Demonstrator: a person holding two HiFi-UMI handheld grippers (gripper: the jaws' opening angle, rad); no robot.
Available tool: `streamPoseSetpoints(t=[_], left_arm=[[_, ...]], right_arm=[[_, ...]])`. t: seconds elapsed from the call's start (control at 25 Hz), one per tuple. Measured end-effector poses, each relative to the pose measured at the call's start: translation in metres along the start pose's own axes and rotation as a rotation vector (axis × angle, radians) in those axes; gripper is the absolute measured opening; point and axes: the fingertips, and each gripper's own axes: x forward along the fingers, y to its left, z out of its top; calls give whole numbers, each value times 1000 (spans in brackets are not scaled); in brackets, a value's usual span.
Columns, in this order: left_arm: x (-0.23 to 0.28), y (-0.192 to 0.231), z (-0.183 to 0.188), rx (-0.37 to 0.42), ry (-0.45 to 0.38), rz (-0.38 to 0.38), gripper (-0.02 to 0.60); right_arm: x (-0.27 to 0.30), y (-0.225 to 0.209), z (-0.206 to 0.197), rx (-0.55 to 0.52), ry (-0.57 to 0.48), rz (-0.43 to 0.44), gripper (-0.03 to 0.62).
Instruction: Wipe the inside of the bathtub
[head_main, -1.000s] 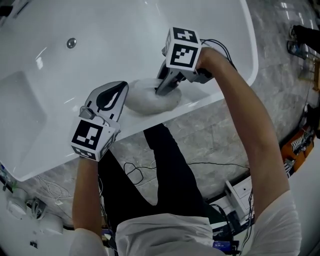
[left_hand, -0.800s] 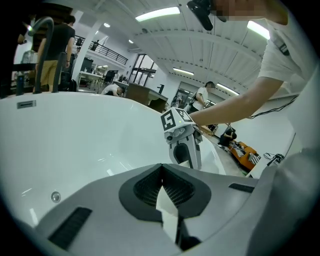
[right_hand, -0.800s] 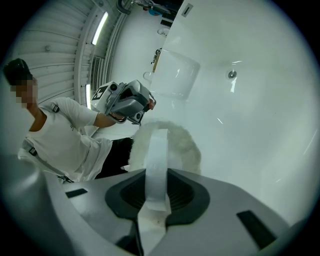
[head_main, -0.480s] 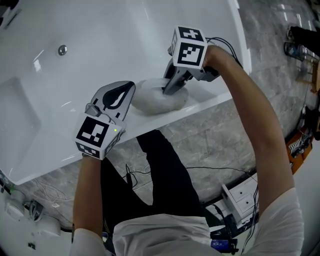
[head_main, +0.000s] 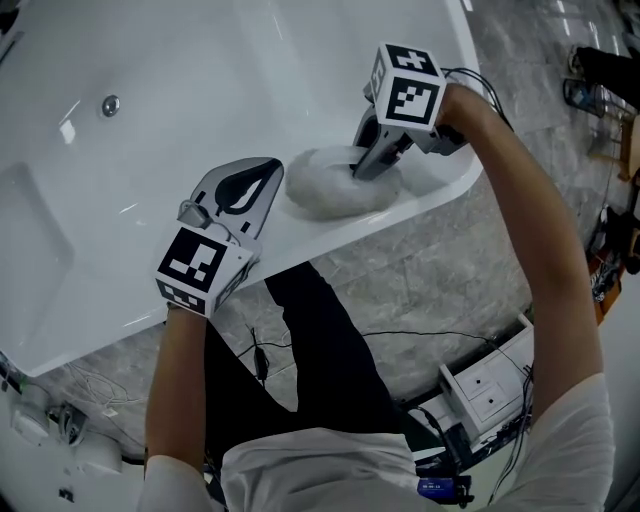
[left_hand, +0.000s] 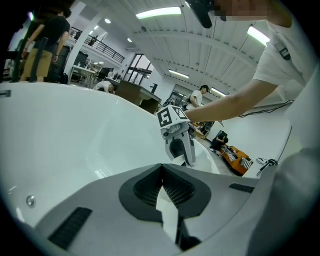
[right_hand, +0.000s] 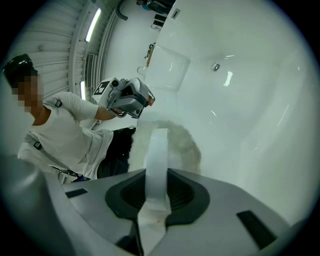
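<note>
The white bathtub (head_main: 200, 90) fills the upper left of the head view, its drain (head_main: 110, 104) far from both grippers. A fluffy white wiping pad (head_main: 320, 185) lies against the tub's near wall by the rim. My right gripper (head_main: 372, 165) is shut on the pad's white strap (right_hand: 156, 150), with the pad's fluff (right_hand: 187, 147) spreading beyond the jaws. My left gripper (head_main: 243, 195) rests at the near rim just left of the pad, shut and holding nothing. From the left gripper view, the right gripper (left_hand: 181, 145) stands ahead over the tub wall.
A grey stone floor (head_main: 420, 290) runs along the tub's near side, with cables (head_main: 260, 350) and a white box (head_main: 490, 385) near the person's legs. The tub's rounded end (head_main: 470, 150) curves away just right of the pad. People and benches stand far off (left_hand: 200, 95).
My right gripper has slid the pad to the right along the near wall, toward the tub's rounded end. The left gripper has stayed by the rim.
</note>
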Motion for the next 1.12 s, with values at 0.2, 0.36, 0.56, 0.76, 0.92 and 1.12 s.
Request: streamPoseSetpoints(t=[0.2, 0.36, 0.56, 0.76, 0.92, 1.12], left_arm=[[13, -5, 1, -2, 8, -13, 12], [23, -5, 2, 1, 14, -22, 12], [32, 0, 0, -8, 22, -27, 12], [37, 4, 0, -8, 25, -28, 12], [40, 1, 6, -1, 26, -32, 12], [38, -3, 1, 1, 34, -47, 12]], right_arm=[[-14, -3, -22, 22, 17, -18, 94], [-21, -6, -32, 23, 26, -27, 94], [-34, -15, -52, 47, 92, -70, 94], [-33, -27, -58, 89, 147, -112, 94], [-33, -33, -62, 128, 197, -153, 94], [-23, -42, -57, 135, 277, -195, 94]])
